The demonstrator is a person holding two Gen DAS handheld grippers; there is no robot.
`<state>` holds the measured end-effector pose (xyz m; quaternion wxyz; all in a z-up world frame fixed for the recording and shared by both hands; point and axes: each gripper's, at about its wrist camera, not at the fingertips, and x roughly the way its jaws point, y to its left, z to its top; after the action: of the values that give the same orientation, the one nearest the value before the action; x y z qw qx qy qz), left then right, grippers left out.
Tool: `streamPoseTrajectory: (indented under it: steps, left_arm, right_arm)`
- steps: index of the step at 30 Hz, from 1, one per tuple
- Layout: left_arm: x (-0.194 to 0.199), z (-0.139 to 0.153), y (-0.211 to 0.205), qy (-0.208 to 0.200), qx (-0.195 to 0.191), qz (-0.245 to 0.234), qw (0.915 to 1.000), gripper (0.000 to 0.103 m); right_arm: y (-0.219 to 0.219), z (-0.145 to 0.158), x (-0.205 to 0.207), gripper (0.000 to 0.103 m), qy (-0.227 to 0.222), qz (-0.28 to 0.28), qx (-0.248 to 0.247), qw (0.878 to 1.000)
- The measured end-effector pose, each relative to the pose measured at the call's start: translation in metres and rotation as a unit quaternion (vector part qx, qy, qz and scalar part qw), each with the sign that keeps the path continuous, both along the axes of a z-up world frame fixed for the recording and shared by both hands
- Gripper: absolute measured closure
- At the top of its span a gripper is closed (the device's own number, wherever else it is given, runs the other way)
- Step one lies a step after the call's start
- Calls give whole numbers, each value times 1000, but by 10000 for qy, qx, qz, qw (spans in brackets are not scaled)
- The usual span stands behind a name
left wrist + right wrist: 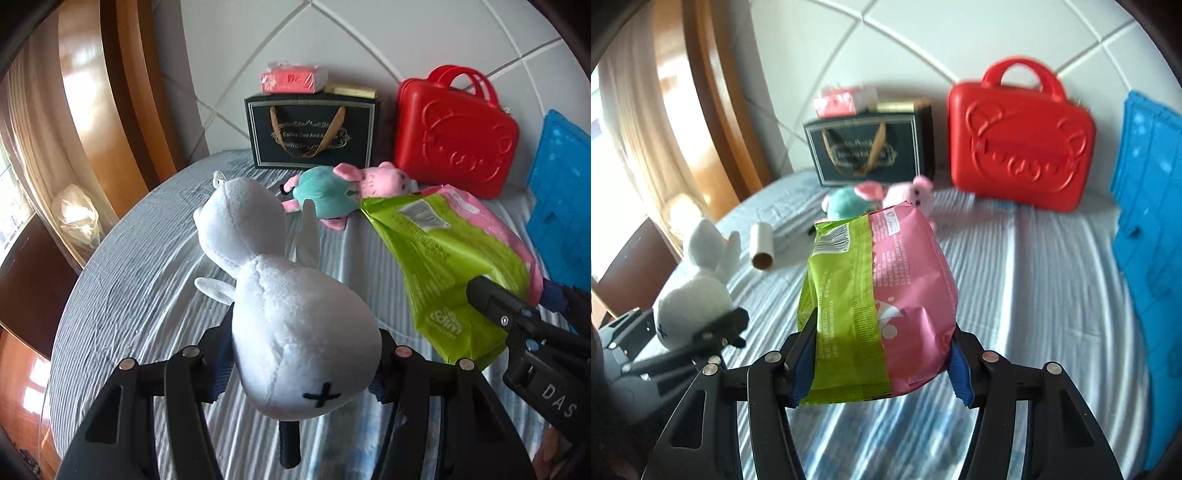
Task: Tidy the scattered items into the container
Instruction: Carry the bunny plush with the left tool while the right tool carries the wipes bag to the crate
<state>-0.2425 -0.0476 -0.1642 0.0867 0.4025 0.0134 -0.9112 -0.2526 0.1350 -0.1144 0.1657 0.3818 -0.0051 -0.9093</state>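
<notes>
We see a bed (1015, 258) covered with a striped grey sheet. At its far edge, against the padded wall, a red case (1021, 136) stands upright on the right, and a dark gift bag (868, 147) stands to its left, apart from it. A blue panel (1148, 206) runs along the right edge of the bed.

Our left tool (303, 354) is clamped on a white plush (280, 295), which is lifted off the sheet with its ears pointing far. Our right tool (882, 354) is clamped on a green and pink packet (882, 295), also held above the bed, to the right of the plush.

A pink pig plush (351, 188) in a teal outfit lies on the sheet just in front of the gift bag. A cardboard roll (762, 245) lies on the left part of the bed. A red tissue pack (293, 77) rests on top of the gift bag.
</notes>
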Motion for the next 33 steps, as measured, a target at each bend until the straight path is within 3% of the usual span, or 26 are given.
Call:
streamPoseTrajectory:
  steps: [6, 8, 19, 26, 33]
  left_arm:
    - [47, 58, 9, 453, 17, -224, 9987, 46]
    - [72, 84, 31, 624, 30, -349, 9974, 46]
    - [135, 155, 98, 1266, 265, -1063, 9859, 46]
    - [147, 188, 180, 1585, 275, -1581, 9742, 46]
    - [162, 223, 314, 1958, 503, -1854, 9617, 46]
  right_arm:
    - [17, 49, 48, 44, 511, -137, -30, 9986]
    - [24, 68, 68, 45, 745, -277, -20, 9968]
    - [73, 149, 152, 45, 1575, -1059, 133, 9817]
    - [155, 182, 191, 45, 2016, -1663, 105, 9652]
    - [284, 212, 225, 45, 2448, -1975, 166, 9491]
